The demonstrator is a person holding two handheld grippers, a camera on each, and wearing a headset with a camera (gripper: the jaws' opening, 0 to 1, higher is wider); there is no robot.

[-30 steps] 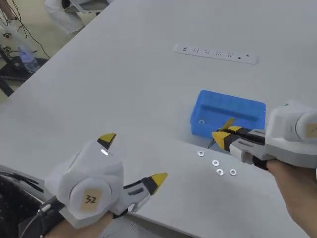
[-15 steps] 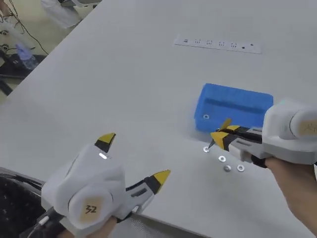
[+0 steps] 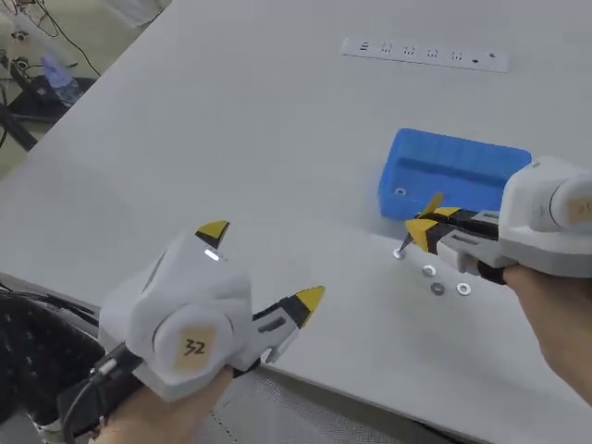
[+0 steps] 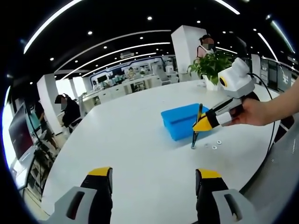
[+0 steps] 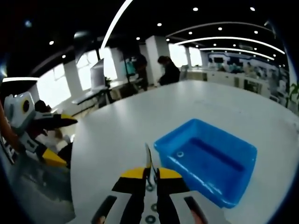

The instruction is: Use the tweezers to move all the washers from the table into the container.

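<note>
Washers are best taken singly: the right gripper (image 5: 152, 174), jaws clamped on the slim metal tweezers (image 4: 196, 131), should centre their tip on the nearest small silver washer (image 3: 400, 253) before pinching. Others lie on the white table (image 3: 231, 139) at six o'clock of the blue plastic container (image 3: 460, 146); the left gripper (image 4: 154, 173) idles, jaws apart, at eight o'clock.

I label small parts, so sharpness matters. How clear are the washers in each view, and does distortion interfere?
Head view: even light, faint shadows, washers small but crisp. Left gripper view: fisheye curves the ceiling lights; washers are specks. Right gripper view: washers by the jaws are soft; container is sharper.
</note>
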